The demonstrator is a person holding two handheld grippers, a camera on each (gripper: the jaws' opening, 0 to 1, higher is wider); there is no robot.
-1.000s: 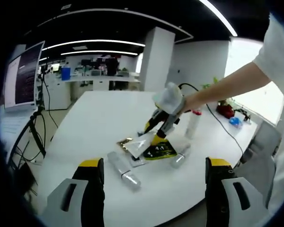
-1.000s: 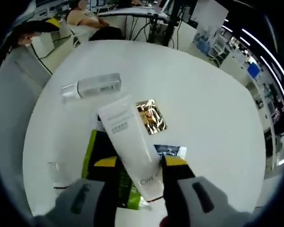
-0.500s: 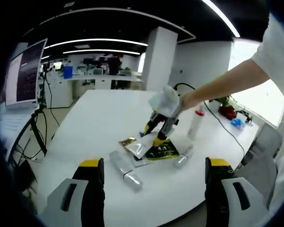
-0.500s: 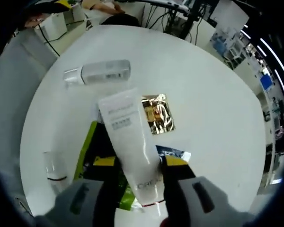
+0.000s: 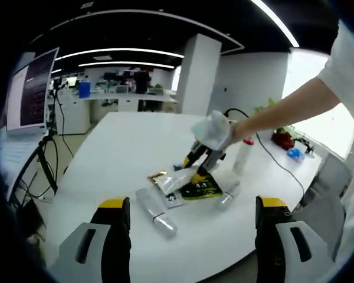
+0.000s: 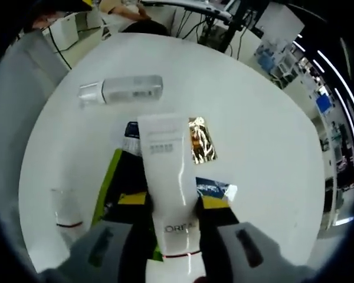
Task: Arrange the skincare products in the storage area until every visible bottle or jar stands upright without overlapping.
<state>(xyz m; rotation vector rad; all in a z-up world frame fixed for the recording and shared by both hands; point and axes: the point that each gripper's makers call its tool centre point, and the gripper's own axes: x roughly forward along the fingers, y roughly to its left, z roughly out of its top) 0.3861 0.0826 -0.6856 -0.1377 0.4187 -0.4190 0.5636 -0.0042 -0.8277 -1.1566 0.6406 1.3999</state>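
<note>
Looking along the right gripper (image 6: 172, 203) first: its yellow-tipped jaws are clamped on a white L'Oréal tube (image 6: 167, 177), pinching it near the lettered end, so the tube runs straight up the view away from the camera with its flat crimped end farthest out. Under the tube sits a green-and-black sachet (image 6: 119, 177) lying flat on the white table (image 6: 265, 118). Just right of the tube there's a small blue sample packet (image 6: 215, 188), and a bit further a shiny gold packet (image 6: 199, 138), both flat. Off to the lower left a clear bottle with a red band (image 6: 65, 215) is on the table; can't tell if it's upright. Farthest out, a clear bottle with a silver cap (image 6: 121, 90) lies on its side.

In the left gripper view, the left gripper (image 5: 192, 227) has its jaws spread wide with nothing between them, held back from the table edge. Past them the same clear bottle (image 5: 155, 213) lies down, then the pile of packets, with the tube (image 5: 180, 178) held over it by the right gripper (image 5: 207, 154). A white bottle (image 5: 242, 155) stands upright further back.
</note>
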